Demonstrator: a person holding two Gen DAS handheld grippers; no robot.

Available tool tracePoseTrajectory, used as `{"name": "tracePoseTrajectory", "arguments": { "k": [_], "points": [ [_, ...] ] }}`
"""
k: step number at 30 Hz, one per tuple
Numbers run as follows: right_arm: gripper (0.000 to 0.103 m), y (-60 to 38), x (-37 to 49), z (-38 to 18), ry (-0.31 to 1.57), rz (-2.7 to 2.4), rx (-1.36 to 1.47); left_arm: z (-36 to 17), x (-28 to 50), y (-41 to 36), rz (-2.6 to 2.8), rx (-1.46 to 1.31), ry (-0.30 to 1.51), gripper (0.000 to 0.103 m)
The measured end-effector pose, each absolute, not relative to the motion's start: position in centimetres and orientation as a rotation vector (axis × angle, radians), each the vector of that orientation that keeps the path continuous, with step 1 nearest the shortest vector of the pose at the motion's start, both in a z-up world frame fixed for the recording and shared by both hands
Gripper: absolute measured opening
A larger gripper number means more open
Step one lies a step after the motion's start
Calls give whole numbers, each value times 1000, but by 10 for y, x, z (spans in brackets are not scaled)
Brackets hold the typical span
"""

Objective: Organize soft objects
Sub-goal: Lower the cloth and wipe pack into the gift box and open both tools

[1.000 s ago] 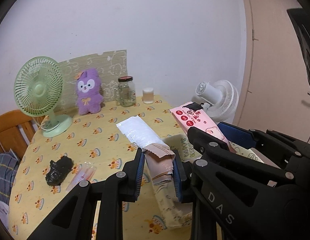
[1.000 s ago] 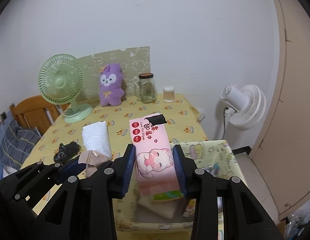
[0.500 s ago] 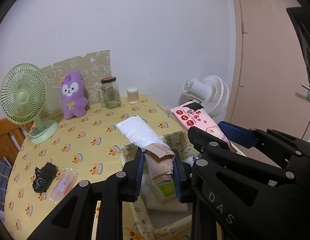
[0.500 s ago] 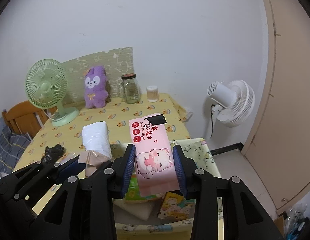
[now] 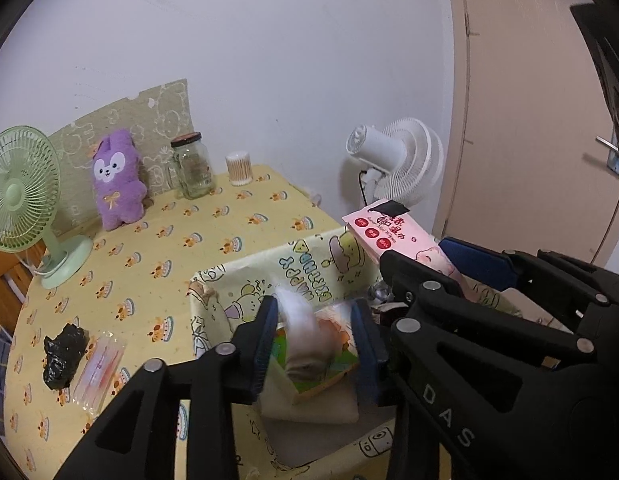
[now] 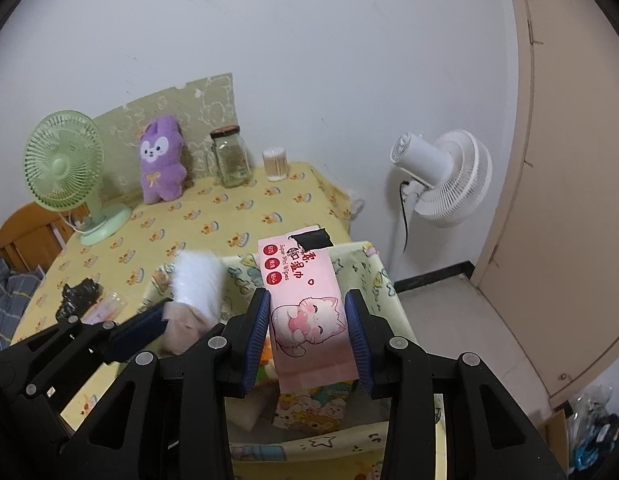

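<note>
My left gripper [image 5: 314,344] is open over the yellow cartoon-print fabric bin [image 5: 269,276]; a white and tan soft pack [image 5: 305,336] sits blurred between its jaws, seemingly falling free into the bin. The pack also shows in the right wrist view [image 6: 197,292]. My right gripper [image 6: 307,340] is shut on a pink wet-wipes pack [image 6: 305,308] with a cat picture, held above the bin [image 6: 373,276]. That pack also shows in the left wrist view [image 5: 389,236]. A purple plush rabbit [image 5: 117,184] stands at the back of the table.
A green desk fan [image 5: 25,204], glass jar [image 5: 191,172] and cotton-swab tub [image 5: 239,168] stand on the yellow tablecloth. A black lump [image 5: 63,354] and clear packet [image 5: 99,364] lie at the left. A white floor fan [image 6: 445,180] and door stand to the right.
Both grippers moved right, from over the table to over the bin. The left jaws have widened and the white and tan pack is dropping out, blurred.
</note>
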State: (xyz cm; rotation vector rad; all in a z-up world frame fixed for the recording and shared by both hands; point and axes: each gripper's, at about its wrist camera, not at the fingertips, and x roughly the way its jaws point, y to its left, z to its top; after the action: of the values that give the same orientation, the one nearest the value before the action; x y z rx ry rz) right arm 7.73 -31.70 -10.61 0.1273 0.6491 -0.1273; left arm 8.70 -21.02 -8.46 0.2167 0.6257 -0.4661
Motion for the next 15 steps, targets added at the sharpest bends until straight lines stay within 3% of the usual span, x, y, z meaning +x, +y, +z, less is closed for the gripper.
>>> {"name": "tracePoseTrajectory", "arguments": {
  "k": [2,11,13,15],
  "points": [
    [41,-319,79,-110,660,-128,132,-88,89,-214,-469,242,639,65],
    [43,-319,89,-122,685,-112,162,-95,96,-216,-470,277,679,72],
    [46,-318,91,-122,686,-103,164,-96,99,-215,-470,273,683,73],
    [59,-317,93,-121,687,-104,159,-96,100,-212,-475,264,693,75]
  ]
}}
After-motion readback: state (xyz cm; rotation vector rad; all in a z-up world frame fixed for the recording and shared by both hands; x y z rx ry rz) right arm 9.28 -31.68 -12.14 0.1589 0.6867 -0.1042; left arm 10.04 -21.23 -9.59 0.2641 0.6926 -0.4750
